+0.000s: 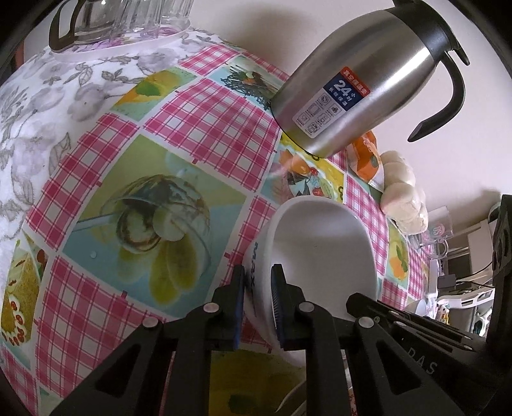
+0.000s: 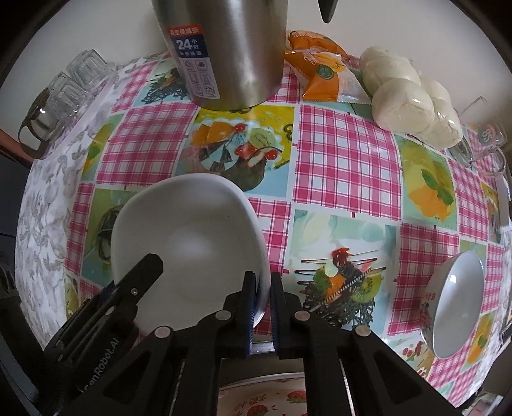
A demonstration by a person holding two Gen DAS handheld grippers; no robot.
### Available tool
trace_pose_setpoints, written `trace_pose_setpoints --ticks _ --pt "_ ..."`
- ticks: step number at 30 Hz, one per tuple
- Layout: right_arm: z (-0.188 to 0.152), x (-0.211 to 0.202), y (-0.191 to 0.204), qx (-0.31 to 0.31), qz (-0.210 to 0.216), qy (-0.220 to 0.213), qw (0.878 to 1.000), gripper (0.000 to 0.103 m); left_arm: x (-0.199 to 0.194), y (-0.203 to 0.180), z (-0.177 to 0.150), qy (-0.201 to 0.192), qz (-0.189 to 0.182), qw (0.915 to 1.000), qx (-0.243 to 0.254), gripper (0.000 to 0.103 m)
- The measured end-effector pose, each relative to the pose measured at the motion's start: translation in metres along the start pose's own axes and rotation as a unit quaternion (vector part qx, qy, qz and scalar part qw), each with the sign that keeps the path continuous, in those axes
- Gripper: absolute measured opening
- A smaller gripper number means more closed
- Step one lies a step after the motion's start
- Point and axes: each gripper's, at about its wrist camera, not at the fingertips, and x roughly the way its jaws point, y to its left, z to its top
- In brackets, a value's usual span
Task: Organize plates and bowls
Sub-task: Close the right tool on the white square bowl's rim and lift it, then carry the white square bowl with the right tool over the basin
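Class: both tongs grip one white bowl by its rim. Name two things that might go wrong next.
1. Both tongs pinch only the thin rim of the bowl; it may slip or tip if they move unevenly.
2. The flask stands just behind; a forward swing might knock it.

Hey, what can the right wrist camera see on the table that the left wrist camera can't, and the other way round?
Only the right wrist view: a second bowl with a red pattern lying at the right, and a strawberry-print plate under the right tool.

Only the left wrist view: blue lettering on the white bowl's outer wall, and the room beyond the table's right end.

Both: the white bowl gripped by both tools on opposite rims, left tool, plus the steel flask, orange packet, bagged buns, glassware and checked tablecloth.
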Motion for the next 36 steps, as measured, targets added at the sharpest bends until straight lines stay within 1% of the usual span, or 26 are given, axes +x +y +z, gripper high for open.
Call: trace_pose_setpoints --ticks 6,11,17,24,29,32,34,36 --pt "-0.002 -0.002 0.001 -0.001 0.013 -0.002 1.000 0.010 -0.005 0.000 0.000 -0.005 0.006 0.9999 0.006 0.017" --pt "-0.003 -0.013 0.001 -0.005 0.016 -0.016 1.000 0.010 -0.019 -0.006 0.001 -0.026 0.004 0.9994 0.022 0.017" --pt "-0.009 -0.039 -0.006 -0.003 0.036 -0.043 0.998 0.010 -0.039 -0.015 0.002 -0.044 -0.012 0.9985 0.032 0.017" --pt "-0.021 -0.072 -0.013 -0.001 0.056 -0.081 0.995 0.010 -0.071 -0.038 -0.004 -0.081 -0.002 0.9939 0.074 0.017" --pt "-0.032 -0.095 -0.016 -0.005 0.066 -0.110 0.992 0.010 -0.088 -0.047 -0.009 -0.096 -0.005 0.9911 0.092 0.017" --pt "-0.041 -0.110 -0.021 -0.004 0.080 -0.126 0.989 0.010 -0.098 -0.053 -0.013 -0.104 -0.005 0.9894 0.101 0.017" --pt "-0.047 -0.117 -0.023 -0.005 0.079 -0.134 0.988 0.010 -0.105 -0.058 -0.018 -0.110 -0.003 0.9878 0.110 0.017" --pt "-0.054 -0.123 -0.027 0.000 0.087 -0.144 0.986 0.011 -0.113 -0.065 -0.022 -0.118 -0.002 0.9855 0.122 0.017"
